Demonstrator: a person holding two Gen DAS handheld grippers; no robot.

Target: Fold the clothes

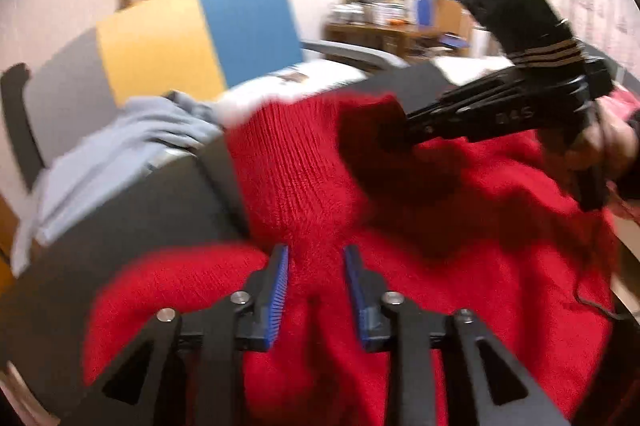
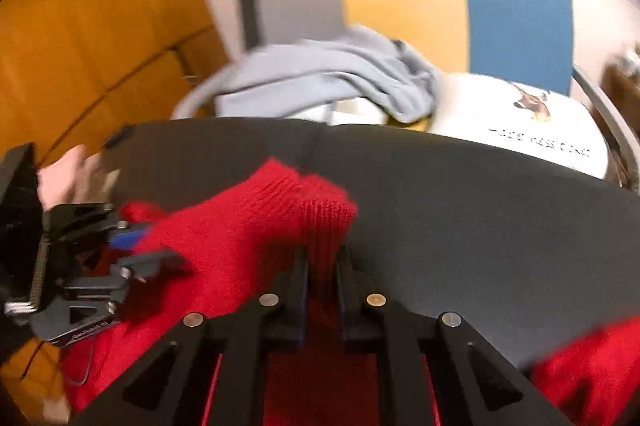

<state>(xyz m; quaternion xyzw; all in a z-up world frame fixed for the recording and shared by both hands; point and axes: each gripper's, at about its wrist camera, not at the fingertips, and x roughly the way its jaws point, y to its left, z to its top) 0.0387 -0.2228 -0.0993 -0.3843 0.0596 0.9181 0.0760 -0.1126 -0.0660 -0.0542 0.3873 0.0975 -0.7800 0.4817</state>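
R gripper (image 2: 322,258) jaws pinch red sweater (image 2: 256,226) cuff edge; L gripper (image 1: 316,266) jaws spread over knit.

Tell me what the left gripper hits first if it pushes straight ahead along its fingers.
Most likely the red knit sweater: the left gripper points down at it, fabric directly ahead, though blur hides exact depth.

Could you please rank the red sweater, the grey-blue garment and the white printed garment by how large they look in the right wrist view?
1. red sweater, though it is nearest the camera
2. grey-blue garment
3. white printed garment, which looks close to the grey-blue one
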